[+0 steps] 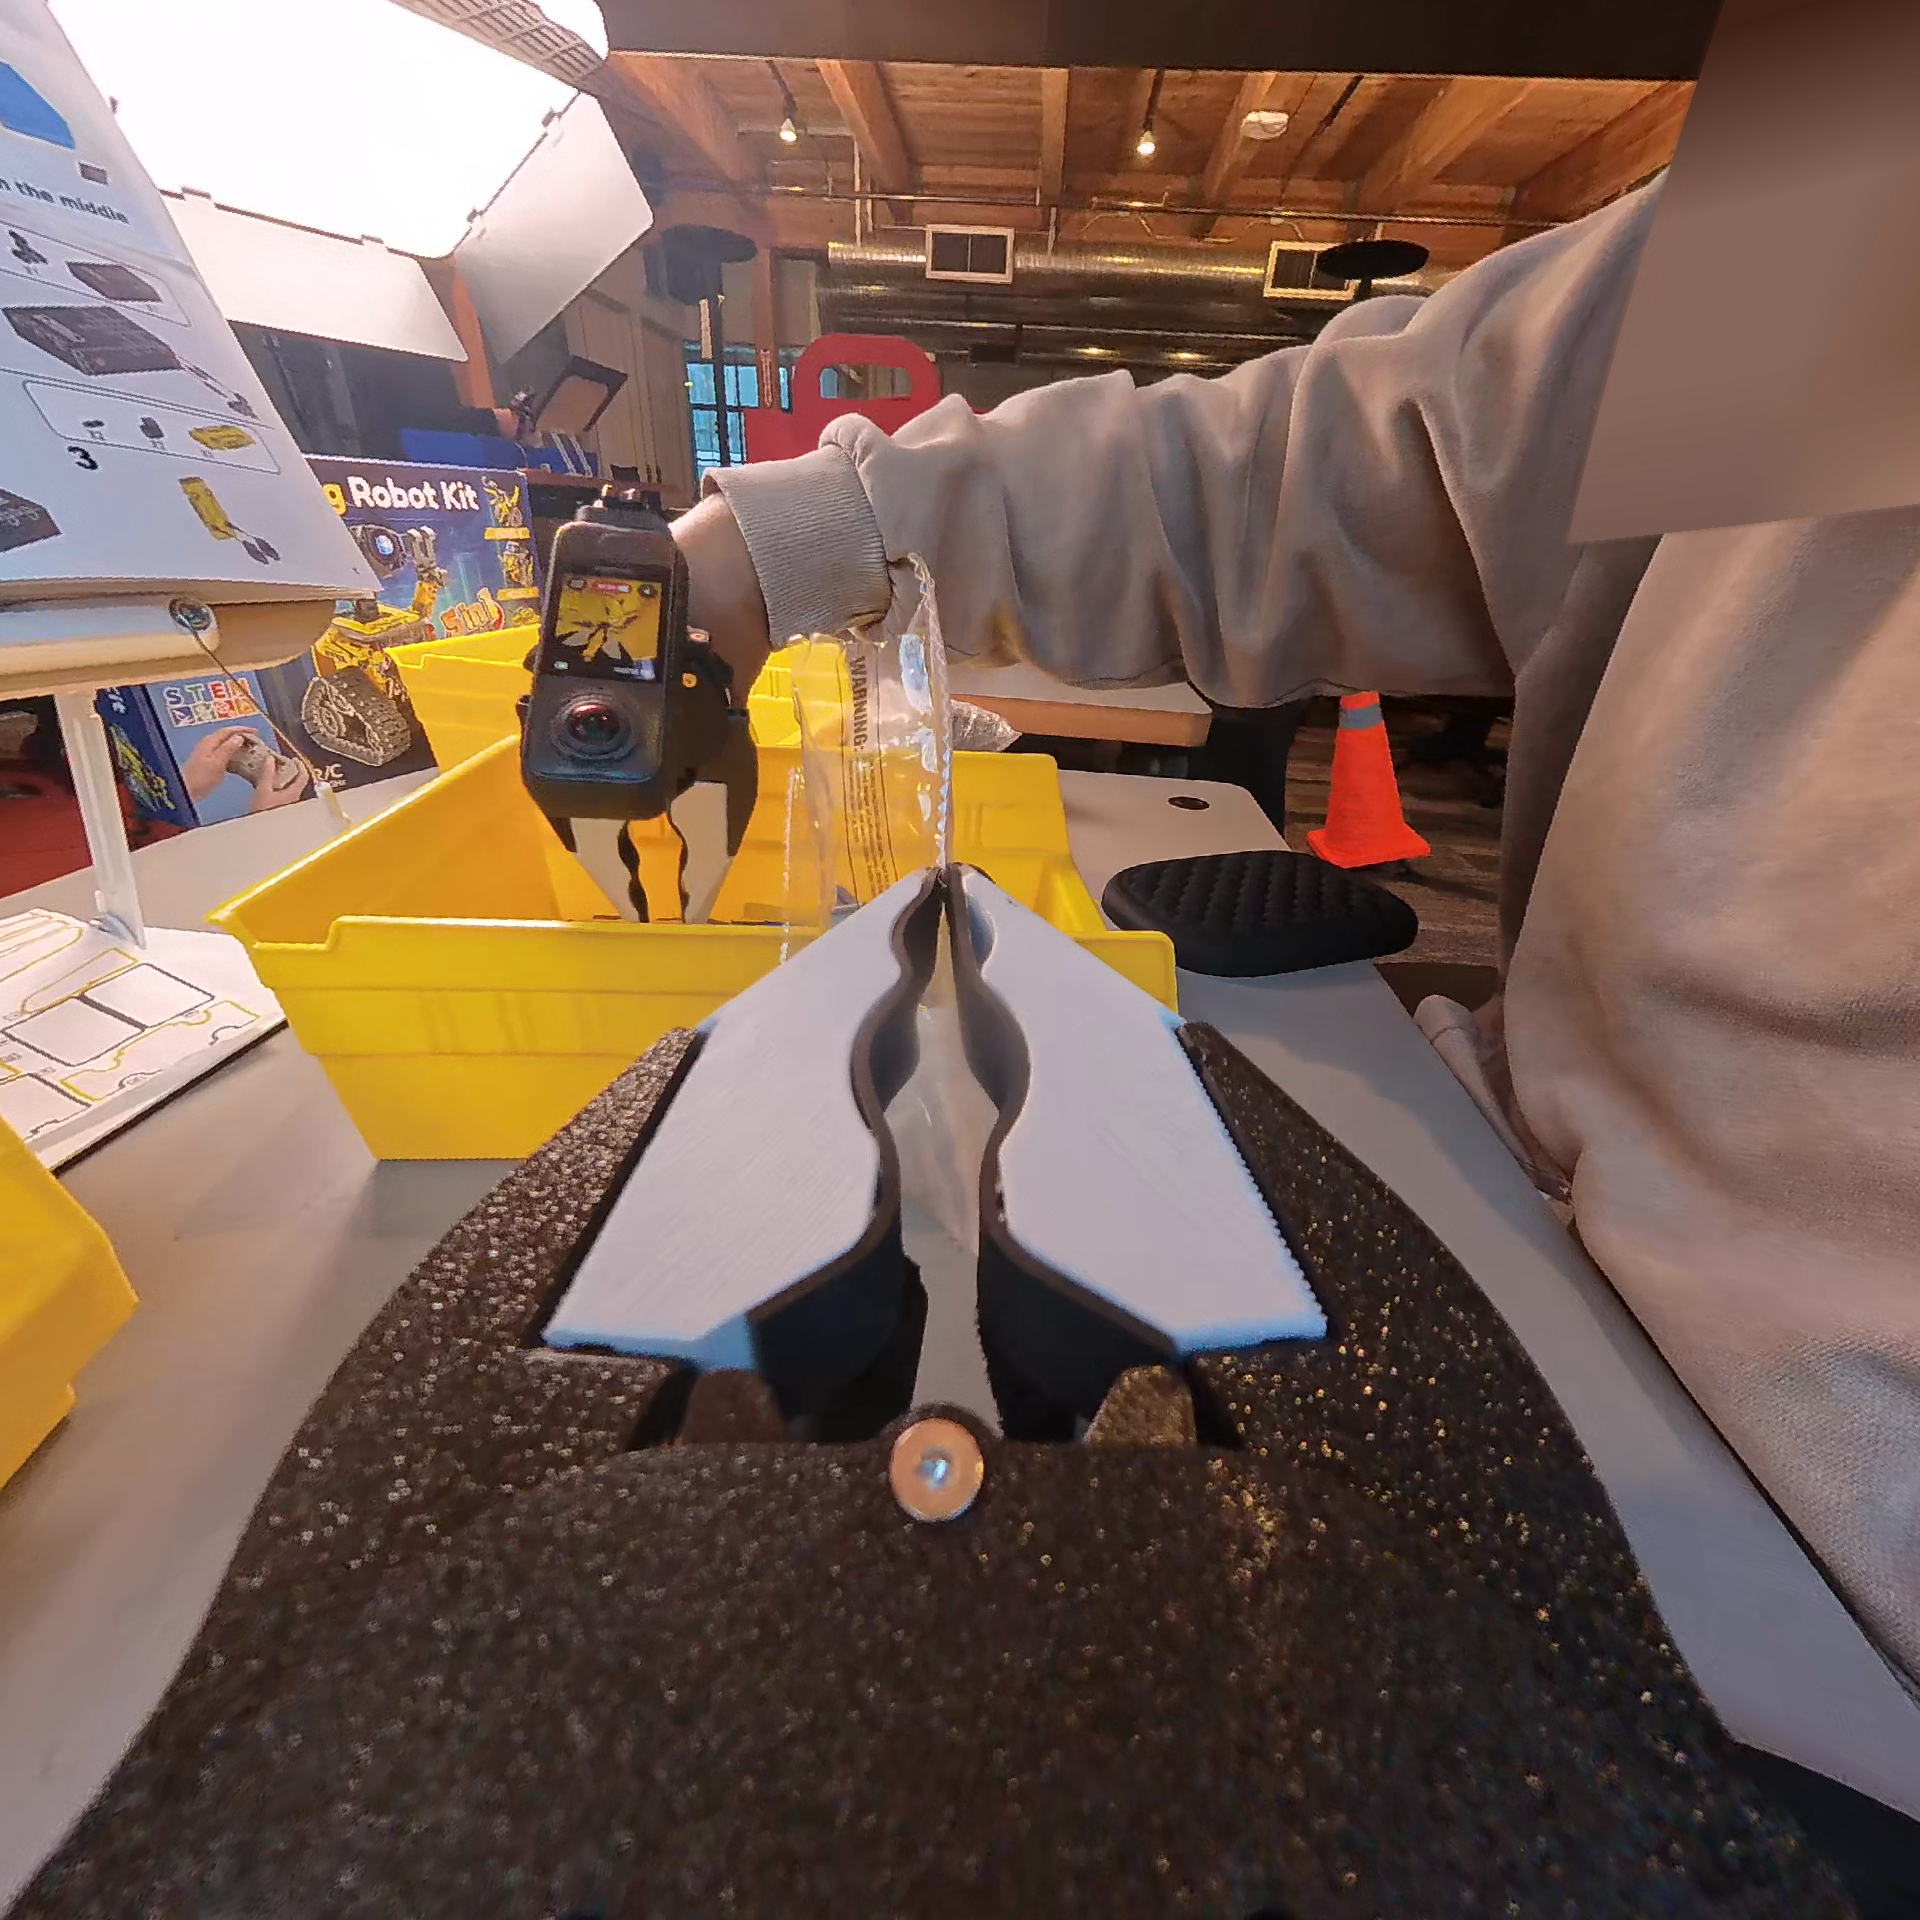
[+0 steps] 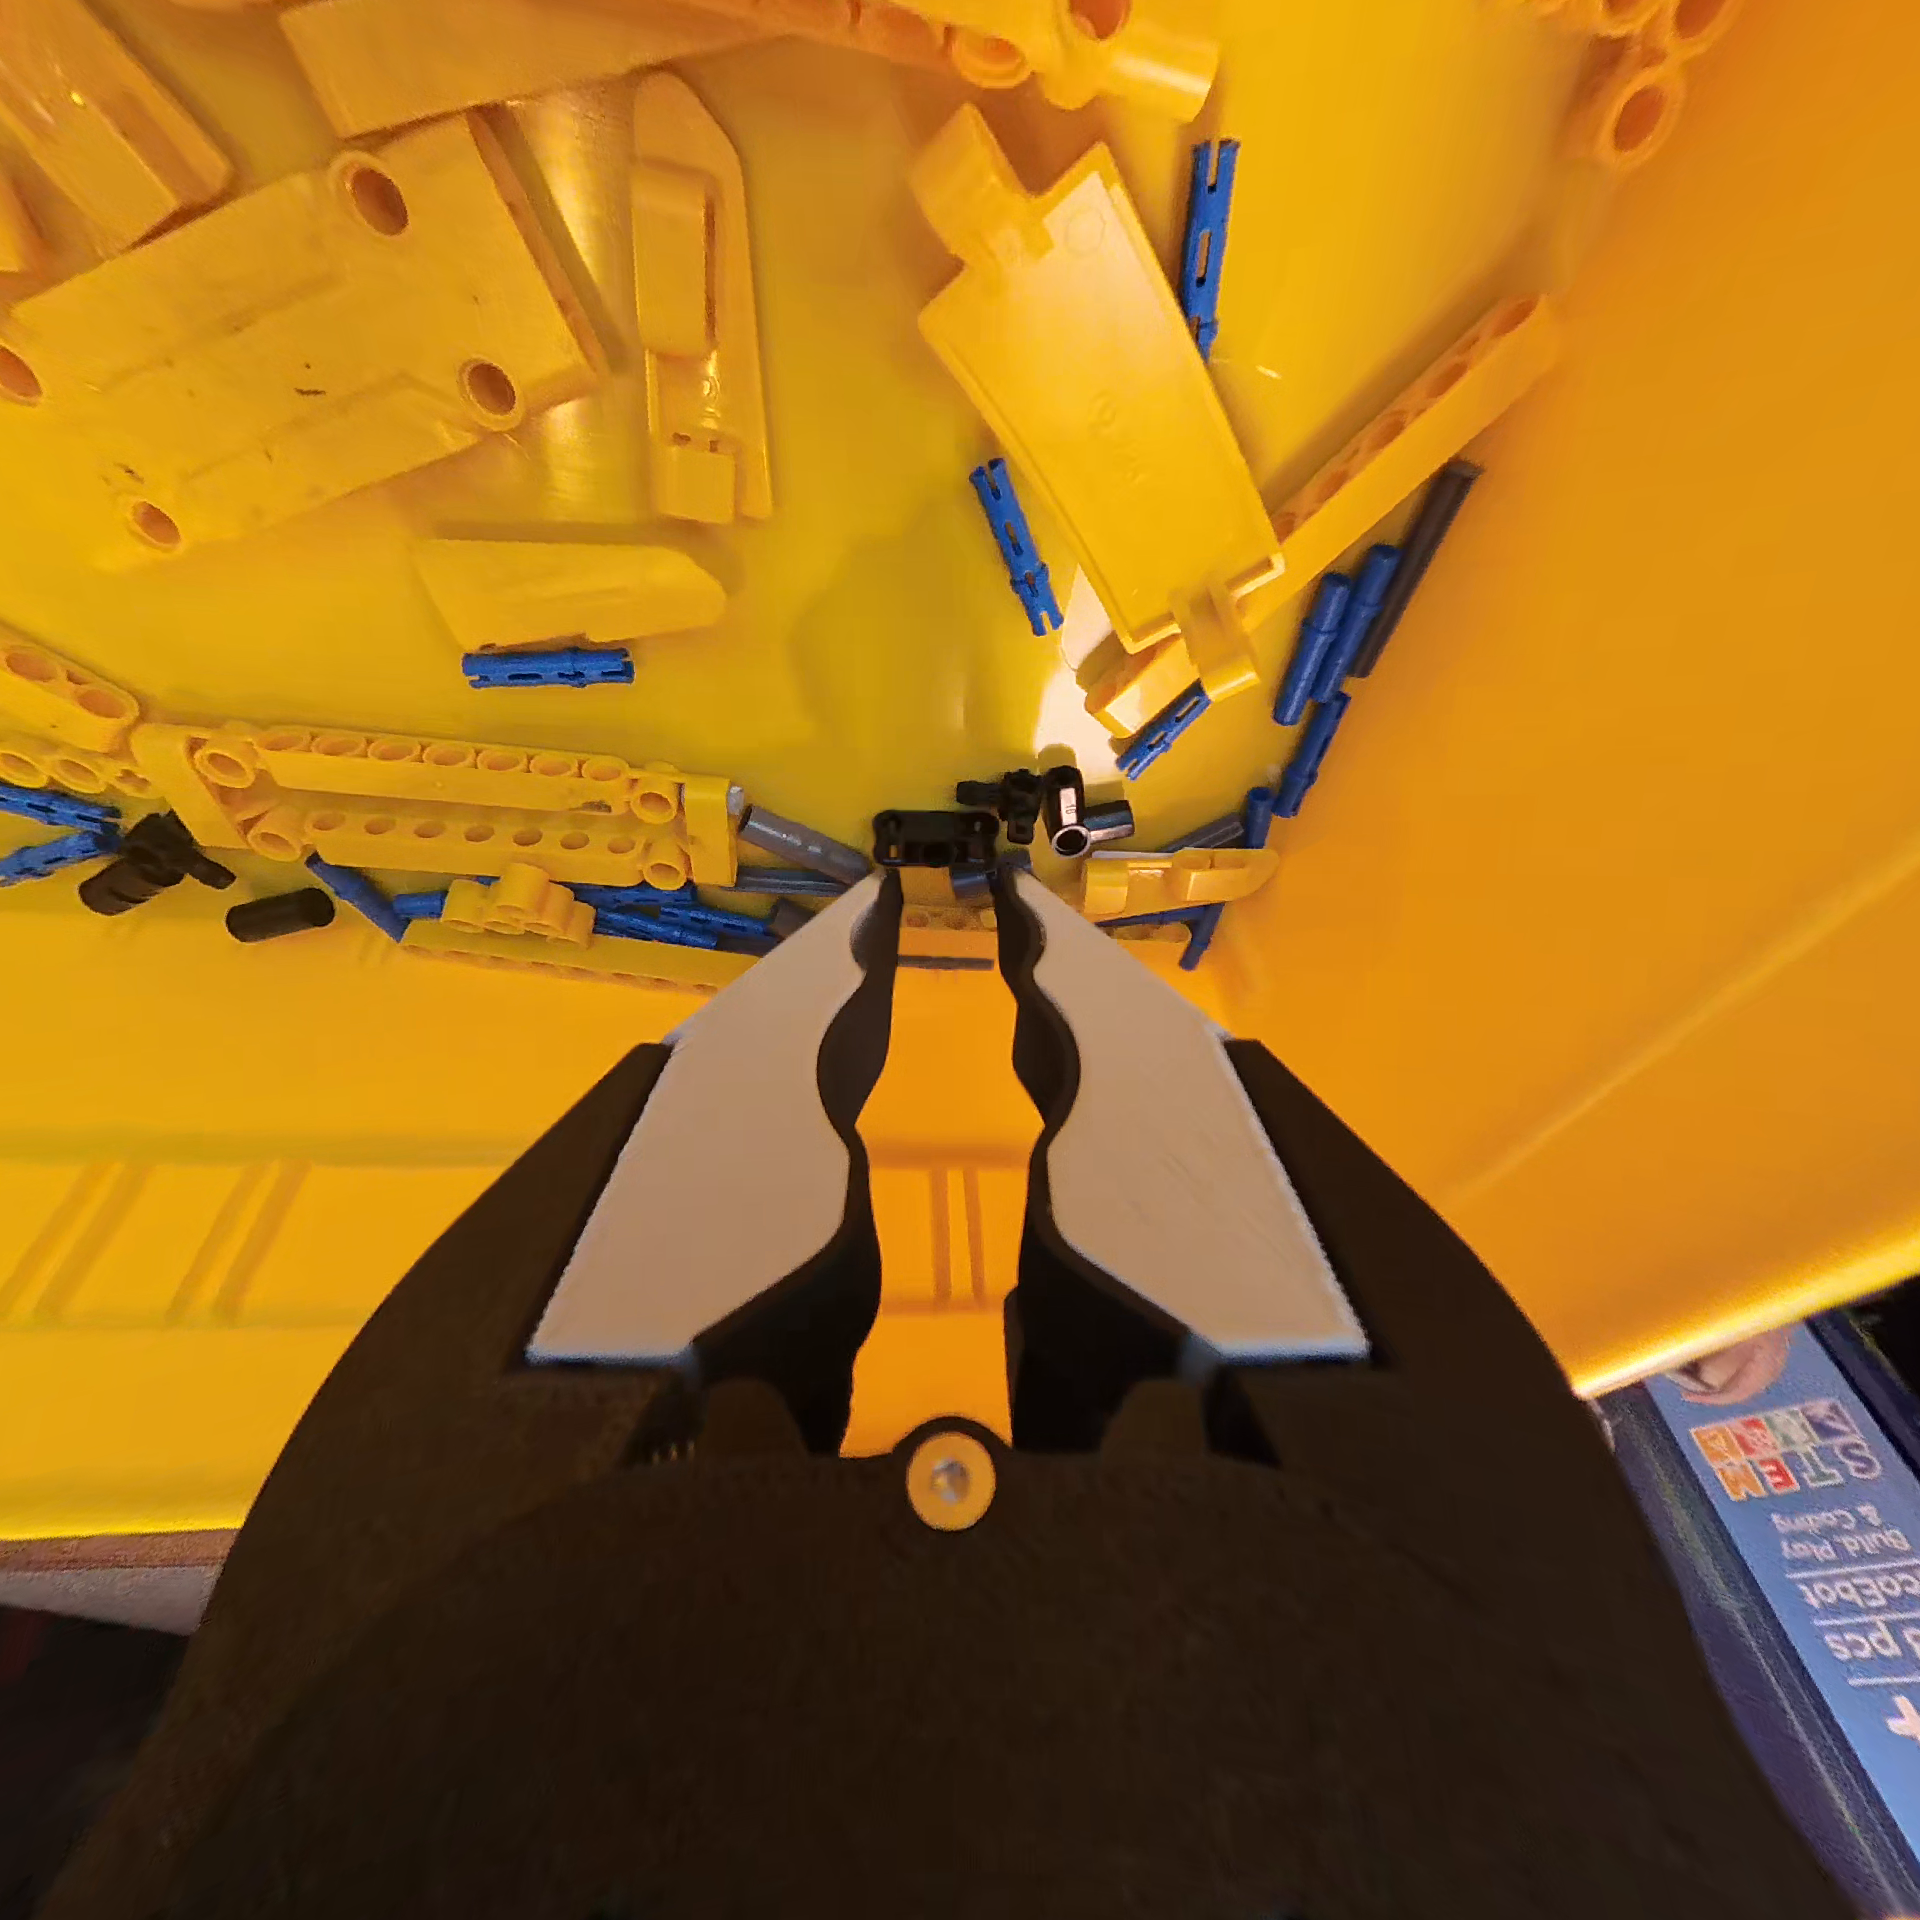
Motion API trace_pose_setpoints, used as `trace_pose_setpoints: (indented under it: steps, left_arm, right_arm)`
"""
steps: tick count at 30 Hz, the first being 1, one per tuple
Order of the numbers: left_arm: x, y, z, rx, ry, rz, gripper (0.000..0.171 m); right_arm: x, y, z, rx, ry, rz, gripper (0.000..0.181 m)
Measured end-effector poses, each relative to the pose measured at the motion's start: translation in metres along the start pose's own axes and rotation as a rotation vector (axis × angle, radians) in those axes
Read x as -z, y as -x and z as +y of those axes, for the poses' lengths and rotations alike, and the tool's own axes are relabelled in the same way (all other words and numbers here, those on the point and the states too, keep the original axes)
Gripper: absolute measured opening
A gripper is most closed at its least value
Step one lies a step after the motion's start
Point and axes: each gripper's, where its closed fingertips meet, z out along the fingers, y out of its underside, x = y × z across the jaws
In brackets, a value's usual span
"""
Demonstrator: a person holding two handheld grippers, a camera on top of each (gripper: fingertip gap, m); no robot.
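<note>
Left gripper (image 1: pixel 943 883) tips pinched together on a clear plastic bag (image 1: pixel 883 748); bag stands upright from the tips, long axis near vertical, top edge by the person's sleeve (image 1: pixel 1039 540), lower end trailing back between the fingers. Bag looks empty; printed text runs down one side.

Just beyond it, a yellow bin (image 1: pixel 499 997) sits on the grey worktop (image 1: pixel 260 1247). Right gripper (image 1: pixel 665 894) points down into that bin, a small camera mounted on its back.

Right wrist view: right gripper (image 2: pixel 943 883) narrowly parted, nothing clamped, tips at the bin floor (image 2: pixel 883 623) in the corner beside the right wall. A small black connector (image 2: pixel 933 837) lies just past the tips, long axis across the gap, left to right; cannot tell if the tips touch it. More small black pieces (image 2: pixel 1060 810) just to its right.

Bin contents: big yellow panels (image 2: pixel 1101 395) far and right, long yellow beams with holes (image 2: pixel 447 810) on the left, many blue pins (image 2: pixel 548 667) scattered loose, several bunched along the right wall and near wall.

Left of the bin: an instruction booklet on a stand (image 1: pixel 135 416), a printed sheet flat on the worktop, a colourful toy box (image 1: pixel 416 582) behind. Black pad (image 1: pixel 1257 909) on the worktop to the right; orange cone (image 1: pixel 1363 790) far off on the floor. Another yellow bin's edge (image 1: pixel 42 1299) at near left.
</note>
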Motion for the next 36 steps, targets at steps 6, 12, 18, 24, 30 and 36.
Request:
trace_pose_setpoints:
  steps: [6, 12, 18, 24, 30, 36]
  left_arm:
    - [0.0, 0.002, 0.002, 0.007, 0.005, -0.004, 0.0]
    - [0.001, 0.004, 0.004, 0.016, 0.005, -0.006, 0.0]
    - [0.0, 0.004, 0.005, 0.02, 0.003, -0.004, 0.0]
    - [-0.002, 0.002, 0.005, 0.016, 0.006, 0.001, 0.0]
    - [-0.004, -0.002, 0.002, 0.005, -0.003, 0.006, 0.0]
    - [-0.004, 0.0, 0.004, 0.015, -0.004, 0.003, 0.0]
  right_arm:
    - [0.0, -0.007, 0.001, 0.07, 0.005, 0.042, 0.019]
    - [-0.008, -0.006, 0.004, 0.066, 0.028, 0.016, 0.015]
    - [0.061, -0.001, -0.042, -0.034, -0.363, 0.033, 0.015]
    - [0.216, 0.056, -0.136, 0.01, -1.155, -0.04, 0.016]
    - [0.226, 0.076, -0.15, -0.044, -1.315, 0.036, 0.02]
    - [0.18, 0.067, -0.09, -0.258, -1.105, 0.221, 0.024]
